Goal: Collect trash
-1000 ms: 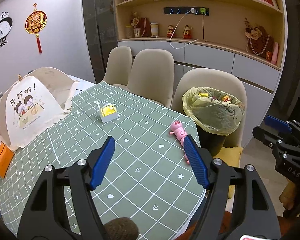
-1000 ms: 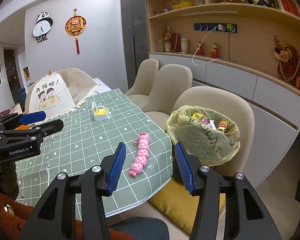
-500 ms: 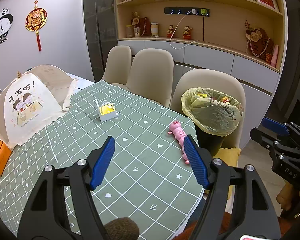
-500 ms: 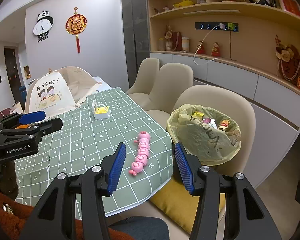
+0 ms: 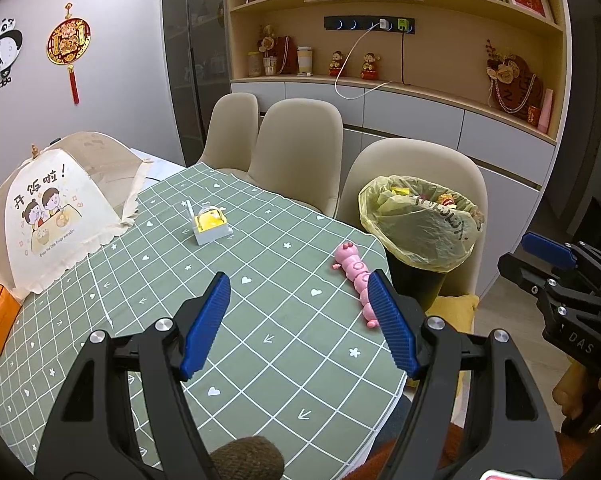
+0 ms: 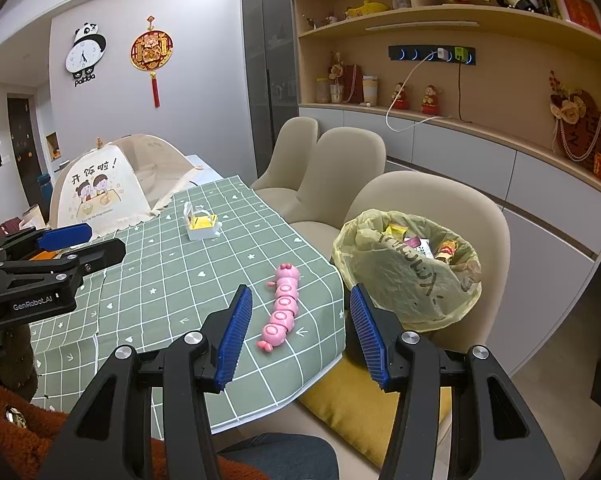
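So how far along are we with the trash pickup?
Done: the lined bin already holds several wrappers. In hand: nothing; the left claw and the right claw are both open and empty above the table. Left: the pink caterpillar toy near the table edge beside the bin, and the small white box with yellow contents farther back, if both count as trash.

Counted: three chairs (image 5: 296, 148), one trash bin (image 5: 420, 224), one pink caterpillar toy (image 6: 282, 308), one white box (image 5: 209, 226), one food cover (image 5: 60, 208).

toy (image 6: 282, 309) on table (image 6: 204, 264) edge | bin (image 6: 410, 276) right, on chair (image 6: 452, 200)
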`<act>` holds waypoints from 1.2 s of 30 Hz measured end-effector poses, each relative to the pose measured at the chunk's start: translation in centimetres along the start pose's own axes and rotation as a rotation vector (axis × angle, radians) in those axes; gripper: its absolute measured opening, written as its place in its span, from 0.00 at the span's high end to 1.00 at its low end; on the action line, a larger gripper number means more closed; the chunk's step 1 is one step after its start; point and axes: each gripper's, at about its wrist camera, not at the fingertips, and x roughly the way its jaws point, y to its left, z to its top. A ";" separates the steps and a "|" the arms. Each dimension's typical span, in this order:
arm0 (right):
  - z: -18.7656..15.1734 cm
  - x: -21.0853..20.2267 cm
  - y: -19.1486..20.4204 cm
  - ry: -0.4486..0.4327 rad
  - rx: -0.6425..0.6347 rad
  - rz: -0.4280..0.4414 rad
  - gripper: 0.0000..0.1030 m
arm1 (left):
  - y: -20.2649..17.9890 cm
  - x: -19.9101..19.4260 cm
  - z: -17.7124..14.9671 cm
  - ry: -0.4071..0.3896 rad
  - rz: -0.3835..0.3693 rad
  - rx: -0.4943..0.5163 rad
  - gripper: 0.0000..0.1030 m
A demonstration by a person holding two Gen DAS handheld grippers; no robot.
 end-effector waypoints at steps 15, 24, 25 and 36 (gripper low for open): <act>0.2 -0.5 -0.1 -0.011 0.014 -0.008 0.53 | -0.2 -0.3 0.1 -0.006 -0.004 0.007 0.34; 0.2 -0.5 -0.2 -0.010 0.014 -0.007 0.53 | -0.2 -0.3 0.1 -0.006 -0.004 0.006 0.34; 0.2 -0.5 -0.2 -0.010 0.014 -0.007 0.53 | -0.2 -0.3 0.1 -0.006 -0.004 0.006 0.34; 0.2 -0.6 -0.2 -0.011 0.013 -0.008 0.53 | -0.2 -0.5 0.1 -0.011 0.000 0.005 0.34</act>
